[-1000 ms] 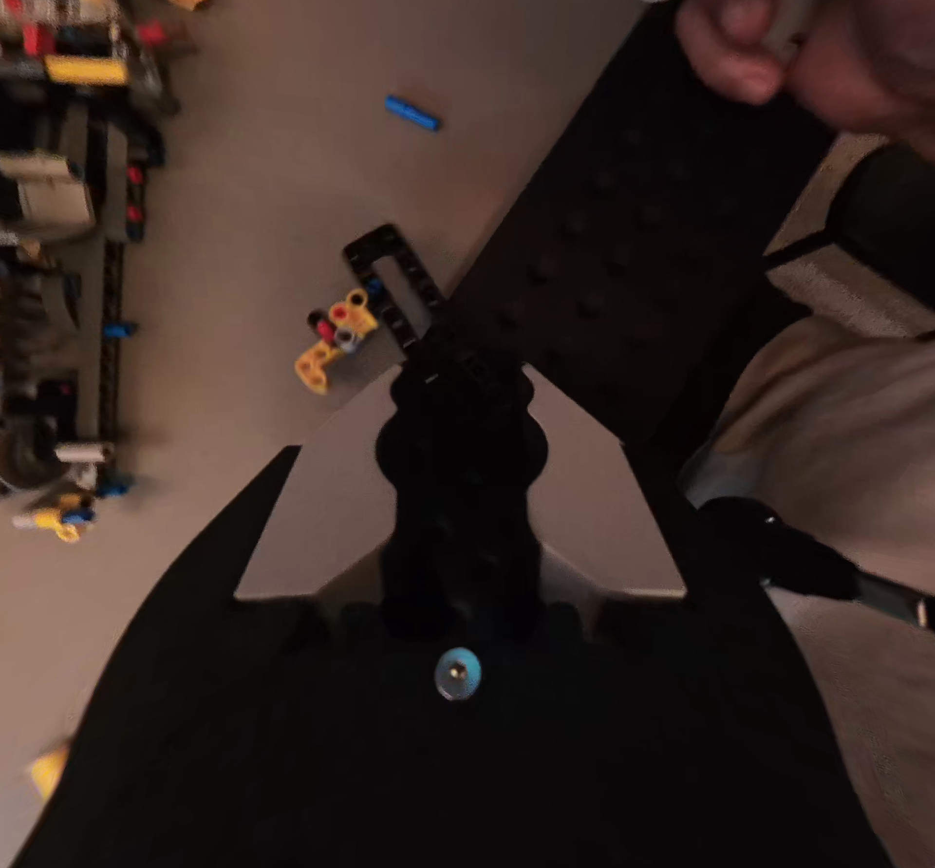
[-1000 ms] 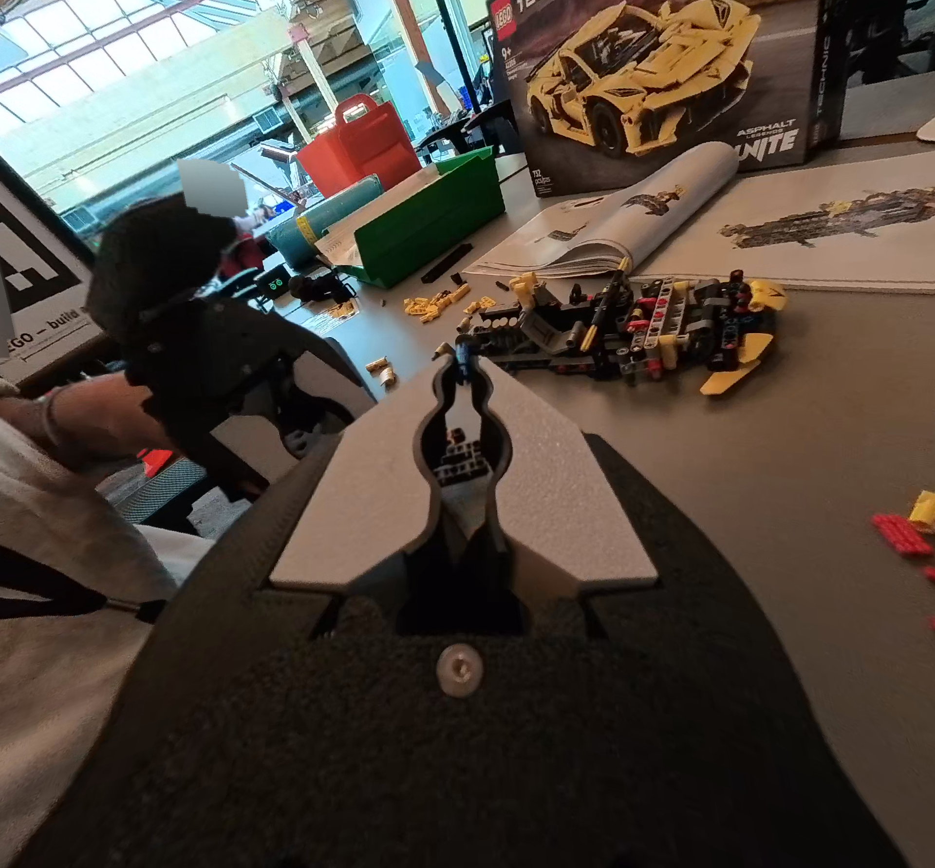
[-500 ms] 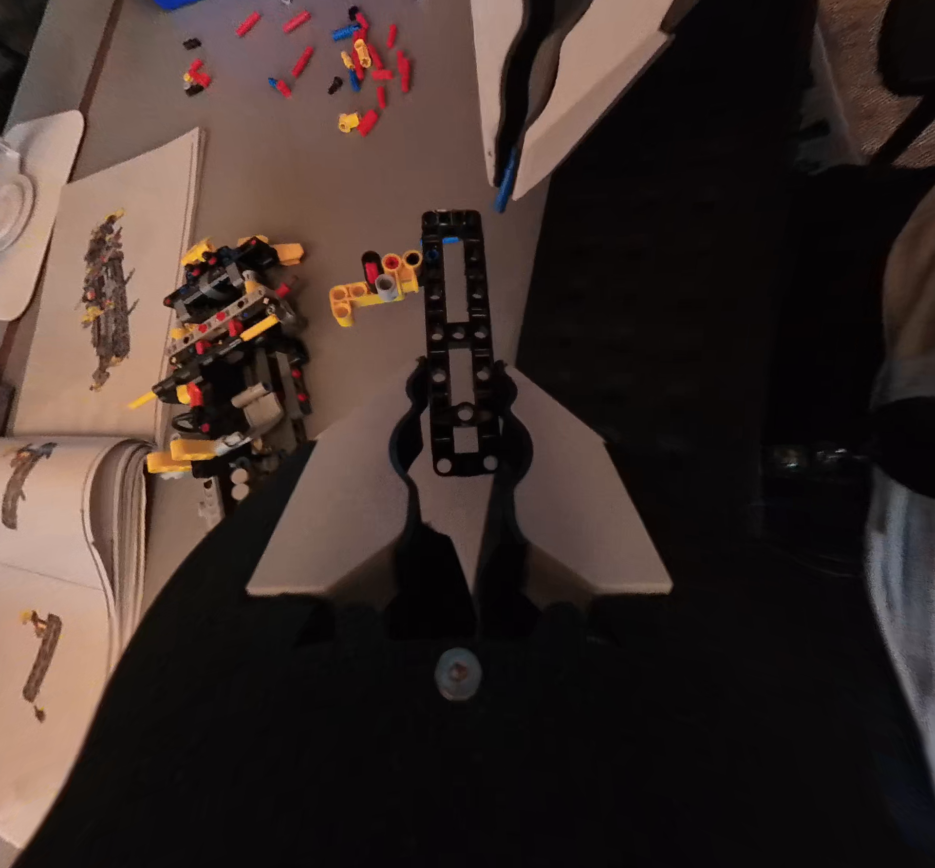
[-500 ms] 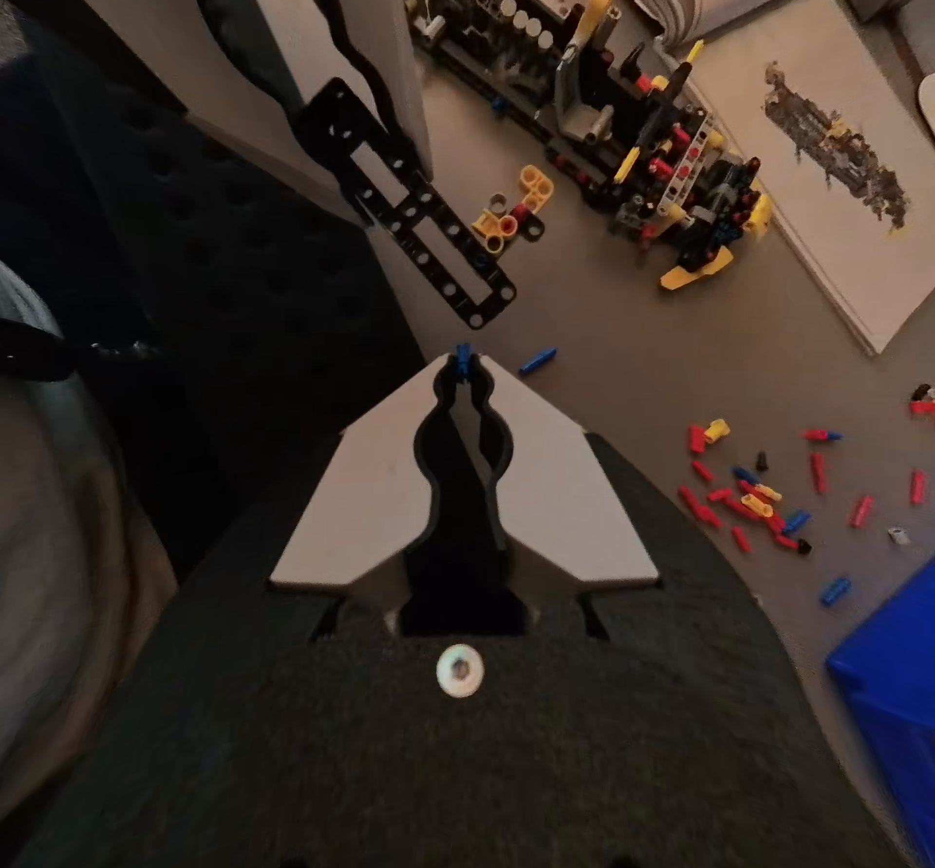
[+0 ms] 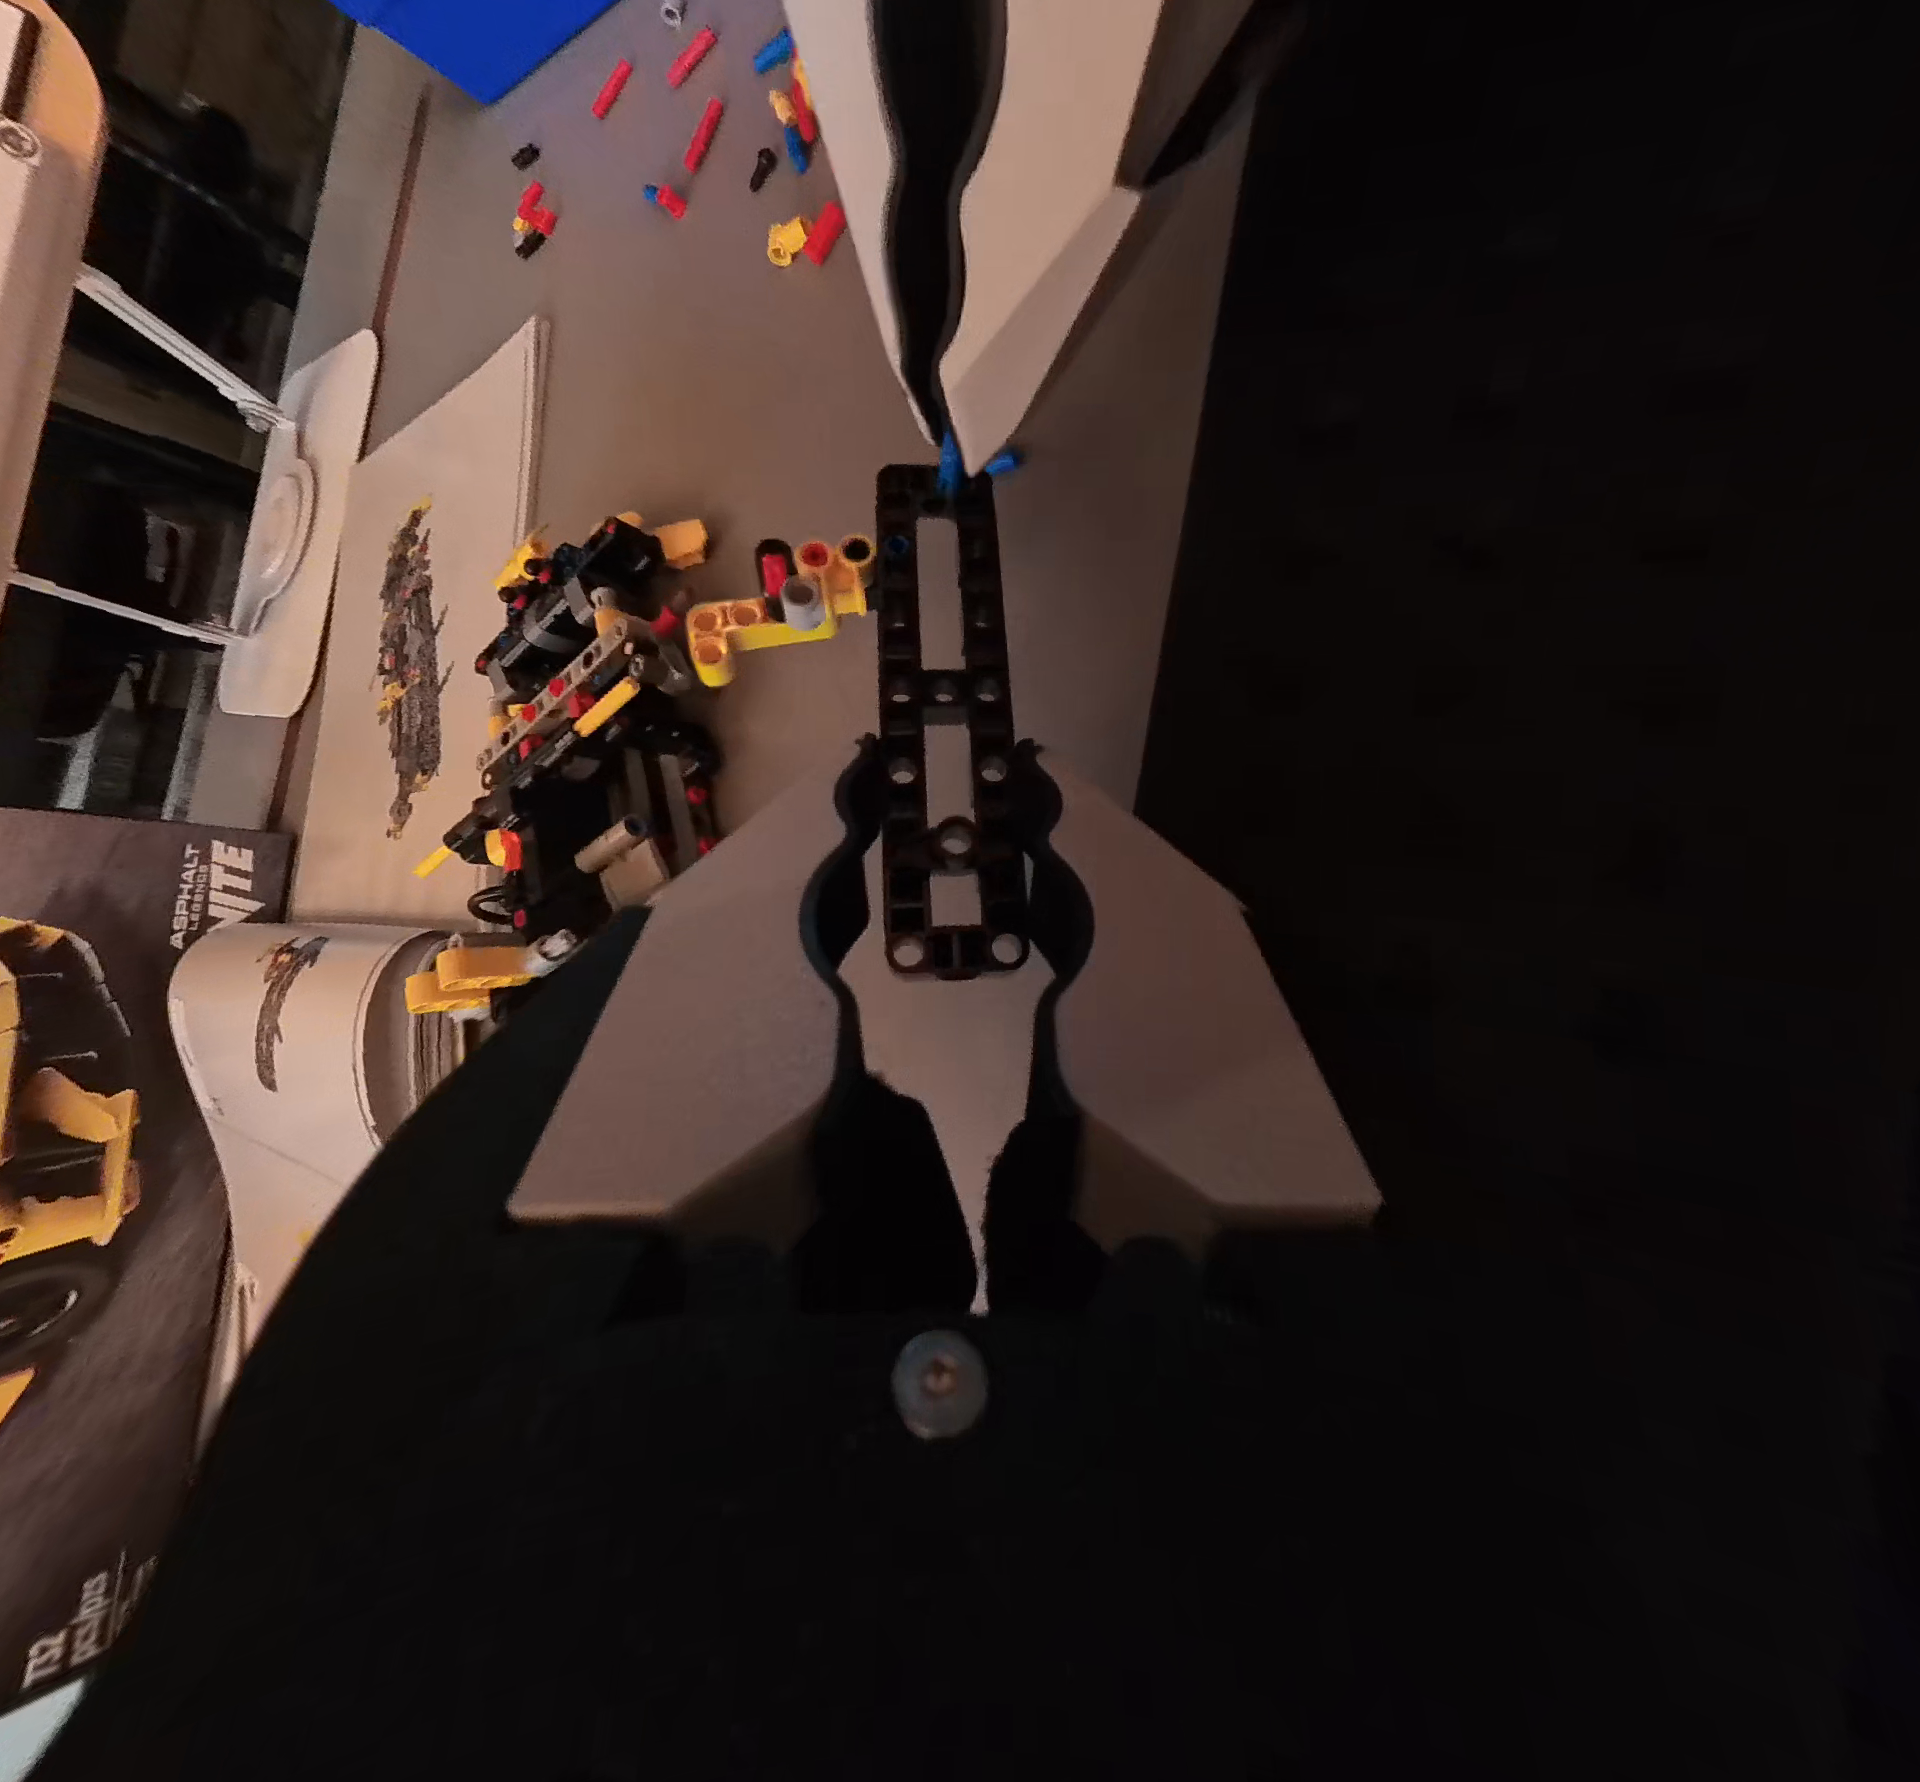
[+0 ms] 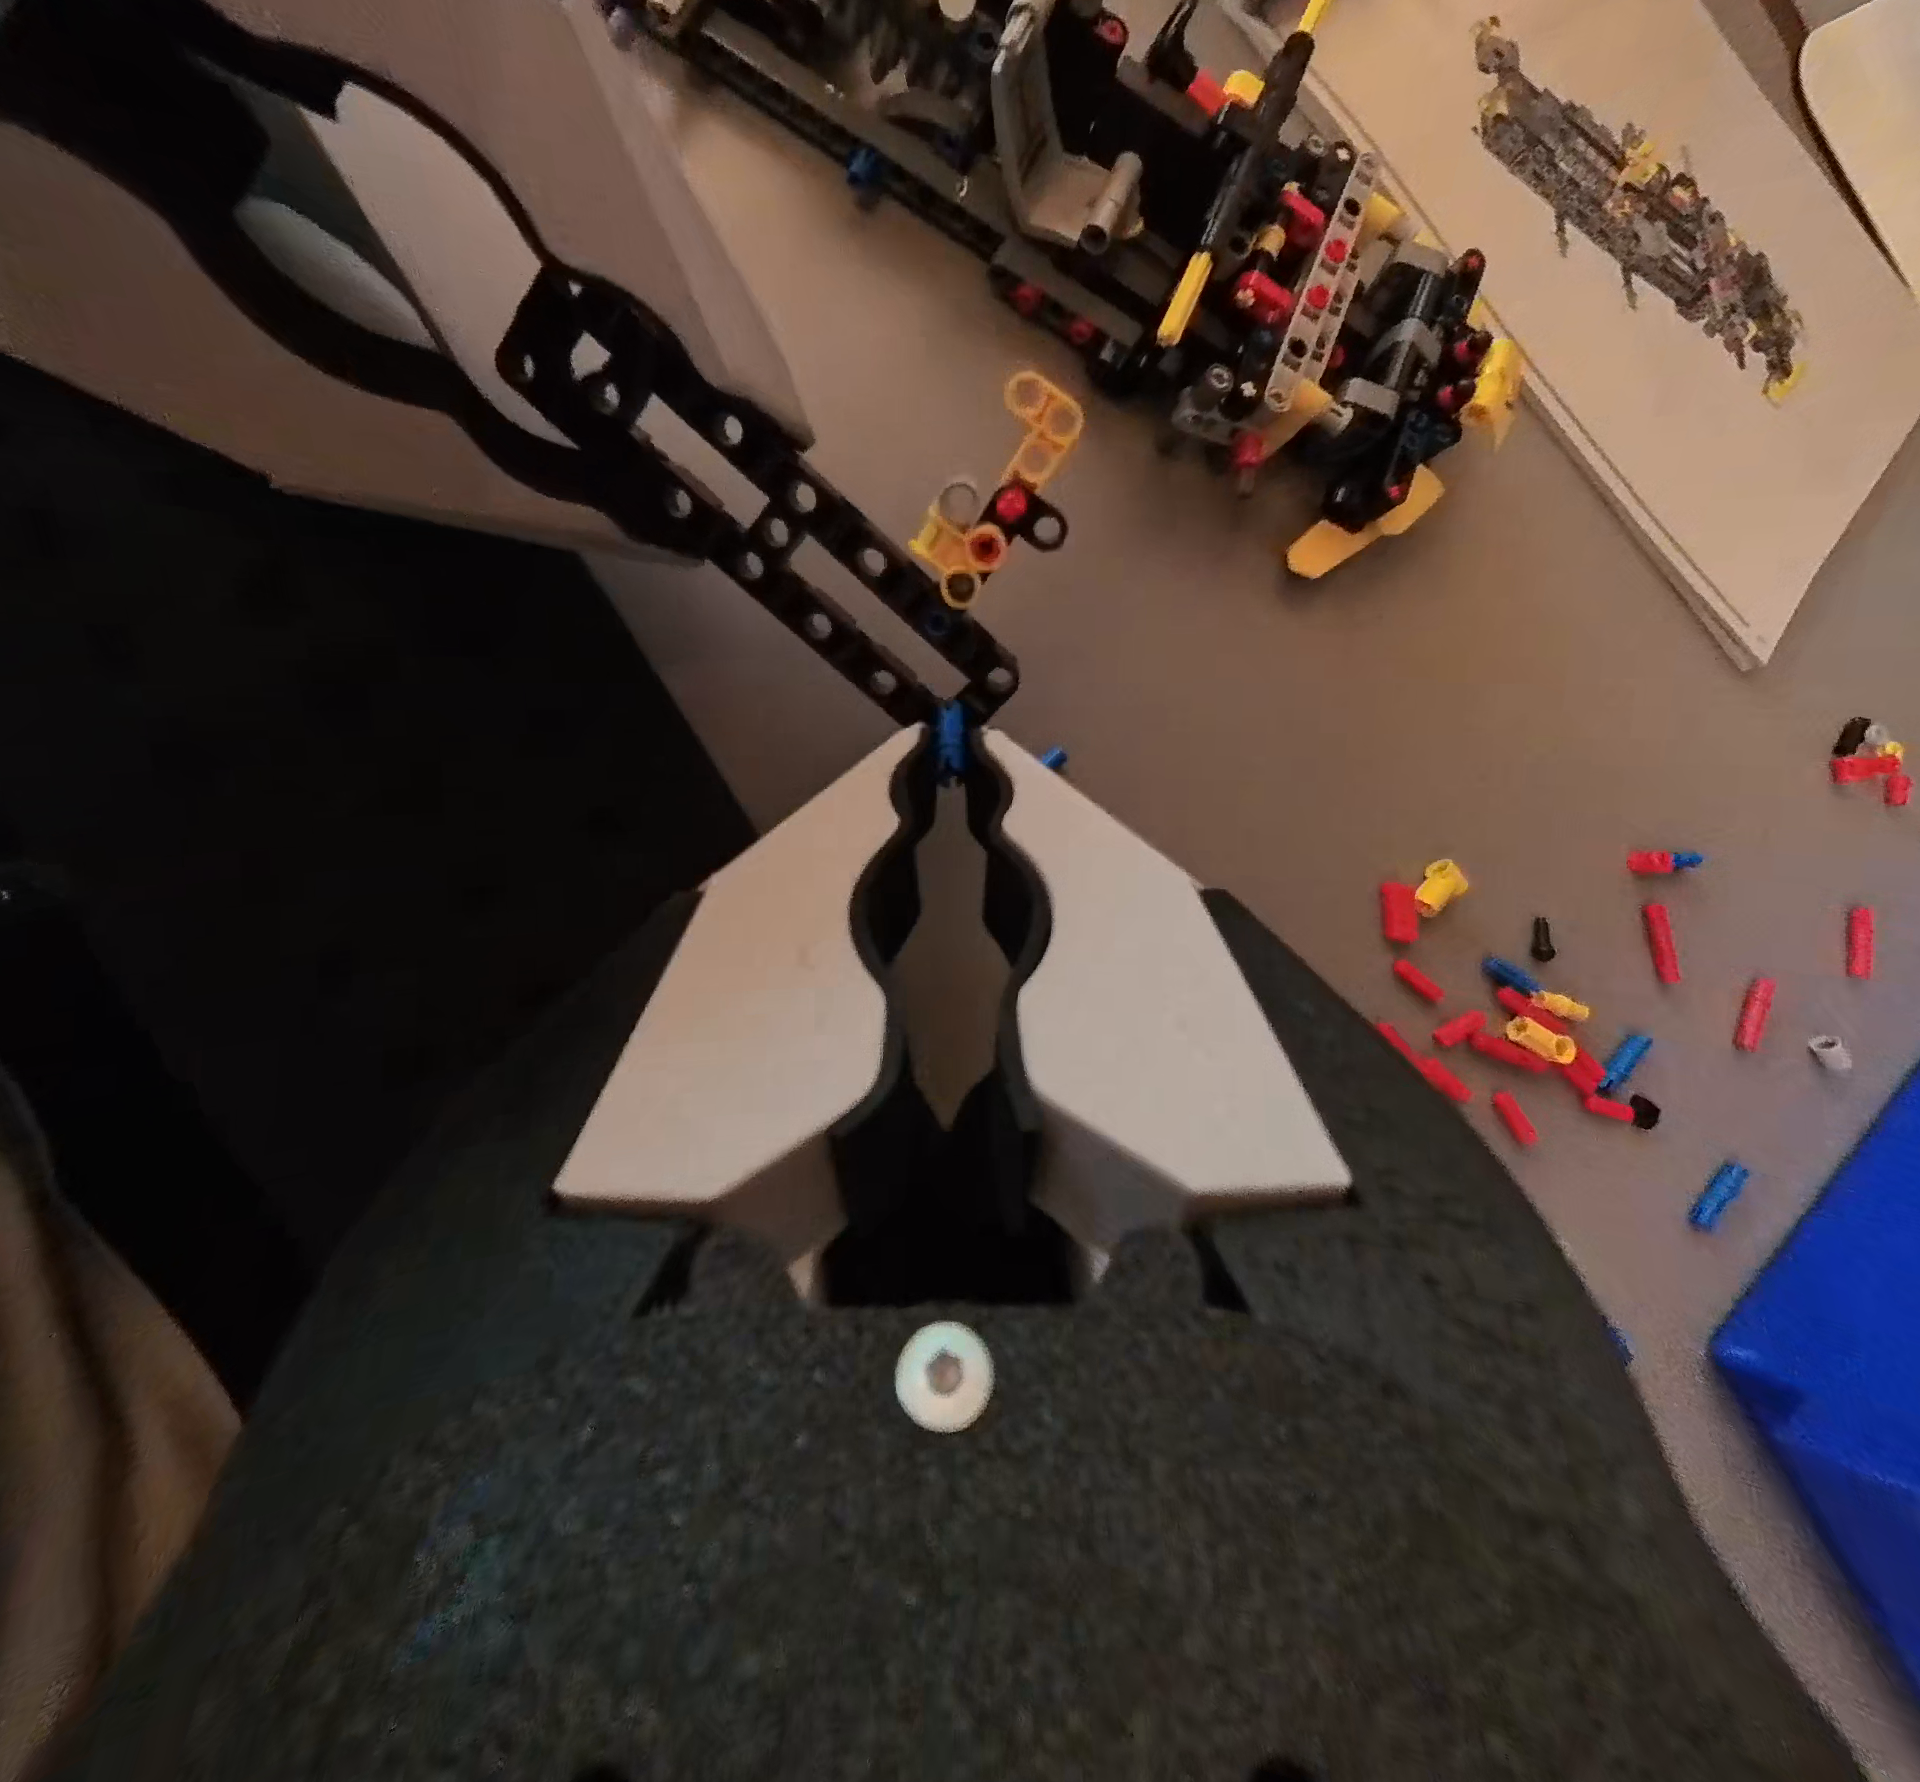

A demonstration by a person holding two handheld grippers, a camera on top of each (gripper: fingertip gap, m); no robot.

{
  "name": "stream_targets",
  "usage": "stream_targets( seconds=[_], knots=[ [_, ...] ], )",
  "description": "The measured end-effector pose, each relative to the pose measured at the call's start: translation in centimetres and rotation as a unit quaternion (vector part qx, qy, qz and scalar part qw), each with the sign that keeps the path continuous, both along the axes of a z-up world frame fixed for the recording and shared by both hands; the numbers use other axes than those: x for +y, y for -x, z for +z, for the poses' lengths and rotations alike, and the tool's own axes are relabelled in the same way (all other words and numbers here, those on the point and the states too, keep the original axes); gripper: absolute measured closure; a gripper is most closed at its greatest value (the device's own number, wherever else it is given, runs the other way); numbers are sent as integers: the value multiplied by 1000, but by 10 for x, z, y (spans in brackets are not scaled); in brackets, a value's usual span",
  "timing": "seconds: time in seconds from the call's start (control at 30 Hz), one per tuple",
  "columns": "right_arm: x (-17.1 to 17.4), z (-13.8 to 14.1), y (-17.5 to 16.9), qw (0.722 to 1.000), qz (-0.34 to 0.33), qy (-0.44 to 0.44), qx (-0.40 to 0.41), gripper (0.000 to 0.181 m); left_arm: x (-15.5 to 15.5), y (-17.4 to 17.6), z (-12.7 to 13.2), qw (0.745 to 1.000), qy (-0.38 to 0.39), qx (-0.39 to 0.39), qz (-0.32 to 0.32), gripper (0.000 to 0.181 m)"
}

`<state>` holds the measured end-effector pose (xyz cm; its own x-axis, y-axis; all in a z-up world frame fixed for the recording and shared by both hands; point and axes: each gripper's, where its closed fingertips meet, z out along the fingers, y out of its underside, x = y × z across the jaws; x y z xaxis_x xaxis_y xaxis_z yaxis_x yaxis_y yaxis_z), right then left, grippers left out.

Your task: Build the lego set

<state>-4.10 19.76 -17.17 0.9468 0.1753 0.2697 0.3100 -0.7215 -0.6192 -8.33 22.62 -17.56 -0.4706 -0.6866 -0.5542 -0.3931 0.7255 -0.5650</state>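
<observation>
My left gripper (image 5: 948,764) is shut on a long black lego frame (image 5: 943,683) and holds it above the table, pointing away from me. My right gripper (image 6: 950,745) is shut on a small blue pin (image 6: 949,733) whose tip touches the far end of the black frame (image 6: 790,537). In the left wrist view the right gripper (image 5: 951,454) comes down from the top with the blue pin (image 5: 948,475) at the frame's end. The half-built car chassis (image 6: 1195,205) lies on the table beyond. A small yellow, red and black sub-assembly (image 6: 992,511) lies beside the frame.
Loose red, blue and yellow pins (image 6: 1538,1015) are scattered at the right, near a blue bin (image 6: 1829,1369). An instruction sheet (image 6: 1631,194) and an open booklet (image 5: 301,1015) lie past the chassis. The set's box (image 5: 73,1036) is at the left. Another blue pin (image 6: 1054,758) lies on the table. About 6 cm separates my left fingertips from my right.
Both grippers came closer together. The blue pin's tip moved from clear of the frame to touching its far end. The loose blue pin on the table stayed put.
</observation>
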Motion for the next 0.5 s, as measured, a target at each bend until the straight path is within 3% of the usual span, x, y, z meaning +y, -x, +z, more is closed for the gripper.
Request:
stream_targets(
  seconds=[0.5],
  knots=[
    [3, -22, -6, 998, -1, 63, -19, 177, 6, -4, -15, 999, 21, 27, -4, 154]
  ],
)
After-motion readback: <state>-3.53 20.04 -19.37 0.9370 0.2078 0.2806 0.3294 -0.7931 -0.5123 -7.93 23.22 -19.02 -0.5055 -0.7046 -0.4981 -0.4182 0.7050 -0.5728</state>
